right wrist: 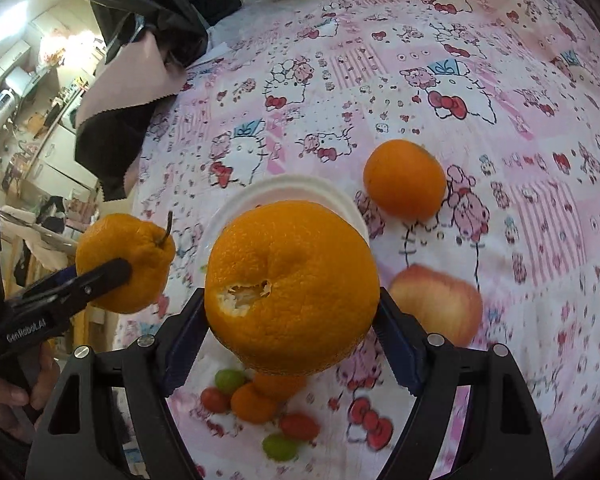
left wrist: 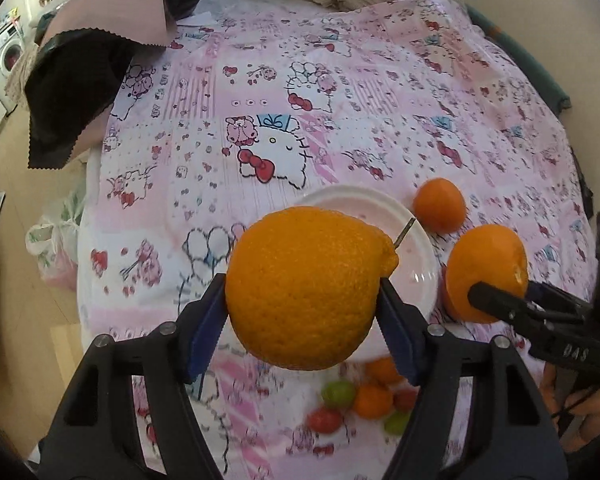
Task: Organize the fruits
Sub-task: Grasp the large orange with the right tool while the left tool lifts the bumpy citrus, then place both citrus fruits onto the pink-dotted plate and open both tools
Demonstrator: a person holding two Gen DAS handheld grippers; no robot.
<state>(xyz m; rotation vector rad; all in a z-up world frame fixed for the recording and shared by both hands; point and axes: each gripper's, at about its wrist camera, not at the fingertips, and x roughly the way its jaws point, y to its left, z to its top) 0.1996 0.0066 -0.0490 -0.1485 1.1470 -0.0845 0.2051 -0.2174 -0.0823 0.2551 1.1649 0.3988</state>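
My left gripper (left wrist: 301,282) is shut on a large knobbed orange (left wrist: 300,248) with a short stem, held above the bed. It also shows in the right wrist view, where the knobbed orange (right wrist: 140,248) sits in the left gripper (right wrist: 100,276). My right gripper (right wrist: 291,293) is shut on a big orange (right wrist: 300,248) with a torn patch of peel, also lifted. In the left wrist view this torn orange (left wrist: 484,256) is at the right, in the right gripper (left wrist: 508,290). A white plate (right wrist: 284,186) lies under both, partly hidden. A third orange (right wrist: 404,178) rests on the sheet beyond it.
A pink cartoon-print sheet (right wrist: 440,60) covers the bed. A red-yellow apple (right wrist: 440,304) lies to the right of the plate. Several small fruits (right wrist: 256,400), green, red and orange, lie near me. Black and pink fabric (left wrist: 80,80) hangs over the far left corner. The bed edge runs along the left.
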